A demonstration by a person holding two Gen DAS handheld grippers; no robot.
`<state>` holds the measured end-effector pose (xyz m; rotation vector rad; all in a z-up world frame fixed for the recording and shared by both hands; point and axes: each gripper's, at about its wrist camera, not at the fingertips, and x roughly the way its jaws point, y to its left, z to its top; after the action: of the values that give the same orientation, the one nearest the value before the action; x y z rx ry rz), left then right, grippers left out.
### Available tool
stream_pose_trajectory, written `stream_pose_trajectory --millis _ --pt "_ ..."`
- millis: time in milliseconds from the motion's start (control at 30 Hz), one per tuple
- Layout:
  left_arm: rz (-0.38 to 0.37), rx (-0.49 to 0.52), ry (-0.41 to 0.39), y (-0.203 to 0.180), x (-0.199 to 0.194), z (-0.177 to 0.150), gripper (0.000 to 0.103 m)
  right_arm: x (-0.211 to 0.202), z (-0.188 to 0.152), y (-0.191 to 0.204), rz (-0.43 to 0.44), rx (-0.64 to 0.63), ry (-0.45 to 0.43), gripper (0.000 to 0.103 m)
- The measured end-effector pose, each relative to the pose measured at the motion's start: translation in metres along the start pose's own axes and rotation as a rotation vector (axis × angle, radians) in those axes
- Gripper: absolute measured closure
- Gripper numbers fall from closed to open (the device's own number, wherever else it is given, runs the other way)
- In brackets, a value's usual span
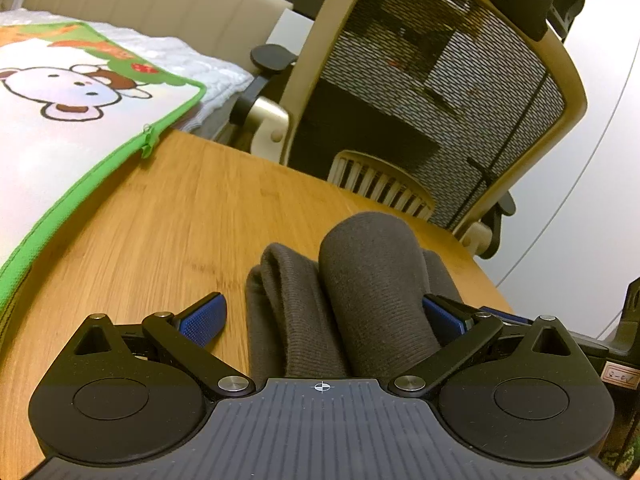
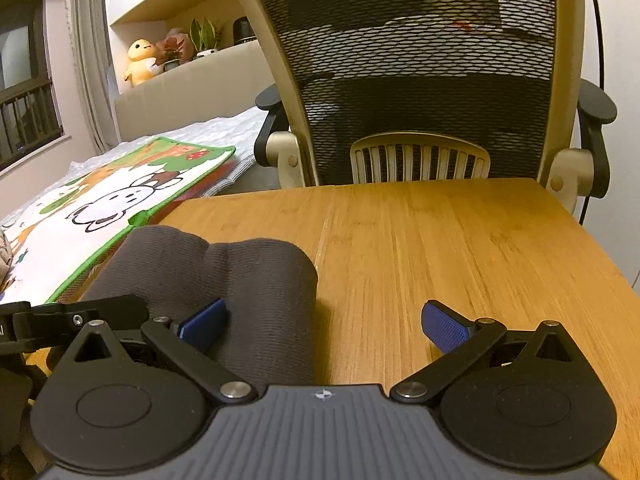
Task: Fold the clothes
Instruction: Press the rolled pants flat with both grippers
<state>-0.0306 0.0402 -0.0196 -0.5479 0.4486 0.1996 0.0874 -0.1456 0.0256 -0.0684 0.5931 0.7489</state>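
Note:
A dark grey ribbed garment [image 1: 360, 292] lies bunched in rounded folds on the wooden table [image 1: 180, 220]. My left gripper [image 1: 324, 316] is open, its blue pads wide apart, with the folds lying between them and against the right pad. In the right wrist view the same garment [image 2: 248, 280] sits at the left. My right gripper [image 2: 324, 324] is open; its left pad [image 2: 204, 322] rests on the cloth and its right pad [image 2: 444, 326] is over bare wood.
A cartoon-print bag with green trim [image 1: 60, 128] lies on the table's left side and shows in the right wrist view [image 2: 100, 216]. A beige mesh office chair [image 2: 420, 80] stands at the table's far edge. A bed [image 2: 224, 128] lies beyond.

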Motion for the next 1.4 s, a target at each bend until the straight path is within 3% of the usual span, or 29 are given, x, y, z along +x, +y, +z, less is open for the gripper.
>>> stream_pose_trajectory --millis 1000,1167,1267,1400 --pt "-0.014 -0.003 0.0 0.0 -0.001 -0.001 0.0 -0.003 -0.001 0.005 -0.046 -0.028 -0.017 0.0" --pt "-0.018 -0.015 -0.005 0.003 -0.002 -0.001 0.0 -0.024 -0.011 0.015 -0.078 -0.036 -0.087 0.0" --pt "-0.017 -0.018 -0.007 0.003 -0.003 0.0 0.0 -0.036 -0.019 0.019 -0.04 -0.047 -0.084 0.0" --pt "-0.013 -0.013 -0.005 0.002 -0.002 0.0 0.0 -0.024 -0.015 0.014 -0.032 -0.009 0.009 0.0"
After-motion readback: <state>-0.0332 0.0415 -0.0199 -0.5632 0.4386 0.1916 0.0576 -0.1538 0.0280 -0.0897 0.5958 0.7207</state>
